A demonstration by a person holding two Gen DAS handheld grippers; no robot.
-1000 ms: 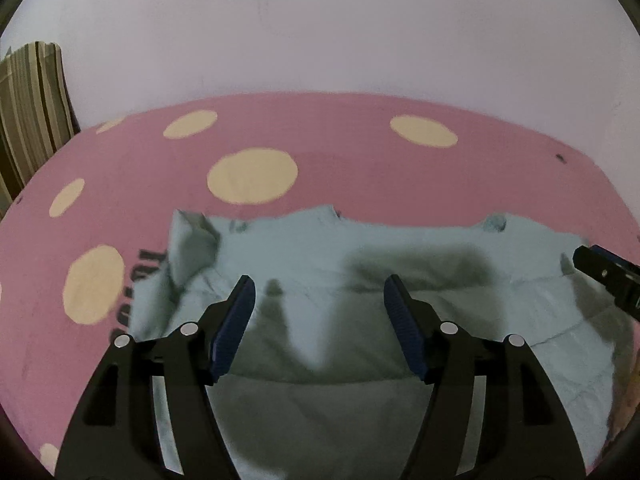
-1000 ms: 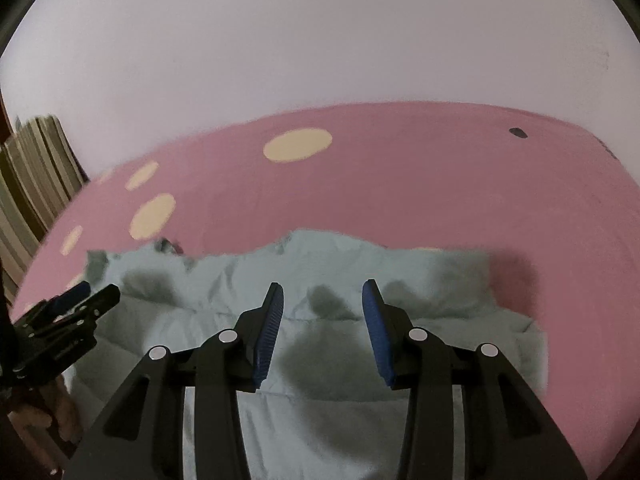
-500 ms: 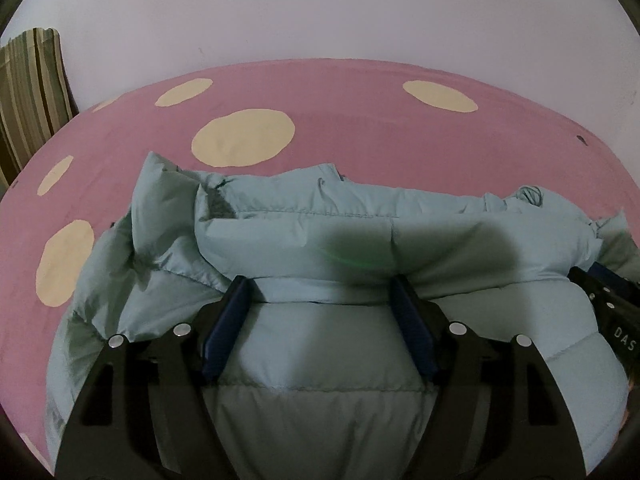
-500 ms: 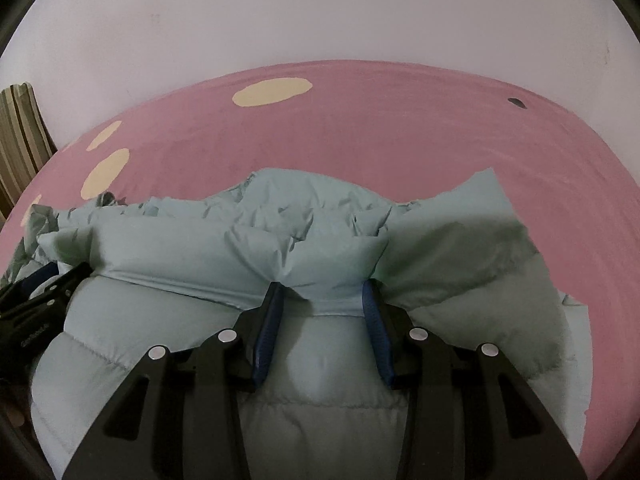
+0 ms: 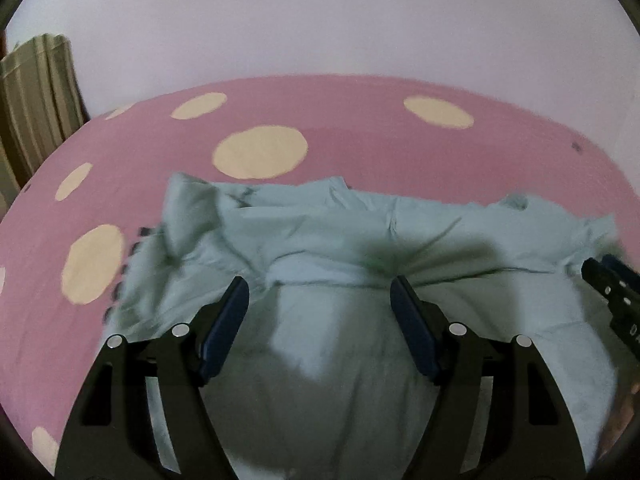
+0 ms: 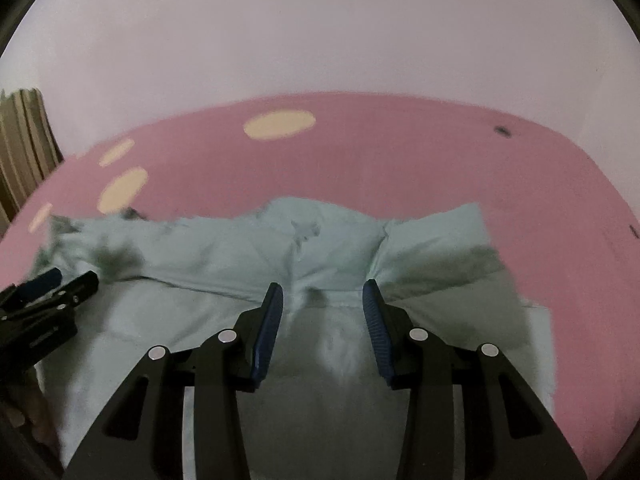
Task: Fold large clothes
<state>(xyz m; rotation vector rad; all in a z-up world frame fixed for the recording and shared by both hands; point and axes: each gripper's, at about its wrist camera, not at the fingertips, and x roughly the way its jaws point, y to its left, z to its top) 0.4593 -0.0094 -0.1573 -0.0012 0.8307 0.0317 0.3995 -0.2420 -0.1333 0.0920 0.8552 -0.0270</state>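
A pale green puffy jacket lies folded on a pink bed cover; it also shows in the right wrist view. My left gripper is open and hovers just above the jacket's near layer, holding nothing. My right gripper is open over the jacket's fold line, holding nothing. The right gripper shows at the right edge of the left wrist view. The left gripper shows at the left edge of the right wrist view.
The pink bed cover with cream dots spreads beyond the jacket to a pale wall. A striped green curtain hangs at the far left. Bare cover lies right of the jacket.
Half a second ago both grippers were low against the raised jacket fold. Now both have pulled back and up, and the fold lies flatter on the bed.
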